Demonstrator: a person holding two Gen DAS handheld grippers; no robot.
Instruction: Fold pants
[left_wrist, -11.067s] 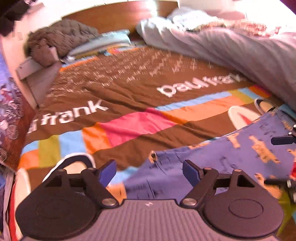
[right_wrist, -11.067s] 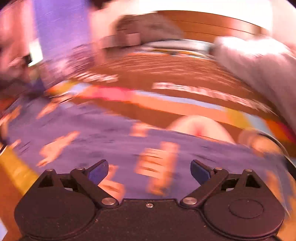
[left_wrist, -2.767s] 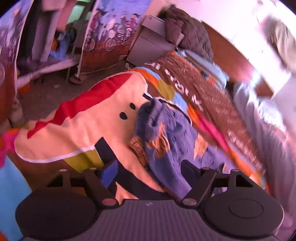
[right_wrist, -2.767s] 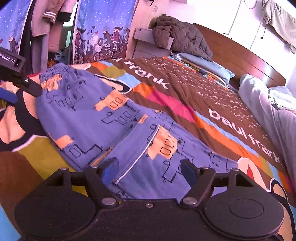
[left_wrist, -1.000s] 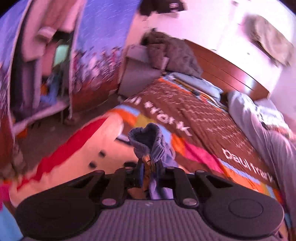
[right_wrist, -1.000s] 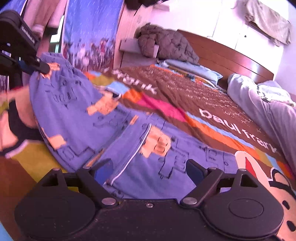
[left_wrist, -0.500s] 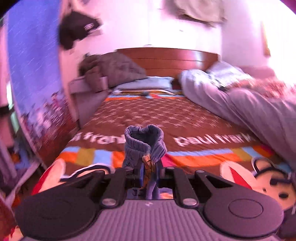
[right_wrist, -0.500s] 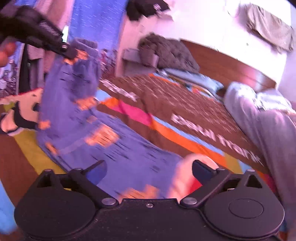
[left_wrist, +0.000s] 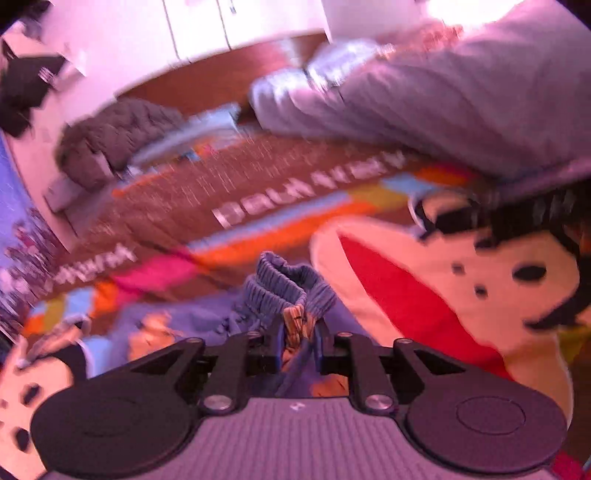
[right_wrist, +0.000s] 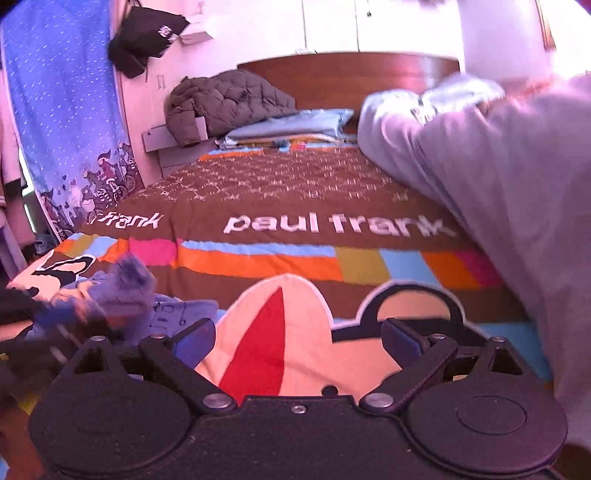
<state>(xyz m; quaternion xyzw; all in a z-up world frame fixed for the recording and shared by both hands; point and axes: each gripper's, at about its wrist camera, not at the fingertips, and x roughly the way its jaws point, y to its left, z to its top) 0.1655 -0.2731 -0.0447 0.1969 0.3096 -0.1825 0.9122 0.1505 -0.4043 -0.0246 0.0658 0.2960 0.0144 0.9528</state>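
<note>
Left gripper (left_wrist: 298, 341) clamped on blue printed pants (left_wrist: 286, 286) (ribbed waistband bunched) at lower centre, right gripper (right_wrist: 298, 341) spread wide over colourful cartoon bedspread (right_wrist: 280, 266).

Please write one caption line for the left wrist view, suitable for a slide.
Left gripper shut on the bunched elastic waistband of the blue patterned pants, above the colourful bedspread.

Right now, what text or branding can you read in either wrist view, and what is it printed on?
"paul frank": white letters on the brown band of the bedspread, right wrist view.
"frank": same bedspread, further left; anything before it is cut off by a fold.
White marking on the black bag hanging on the wall: too small to read.
Left wrist view: the bedspread lettering is motion-blurred, unreadable.
</note>
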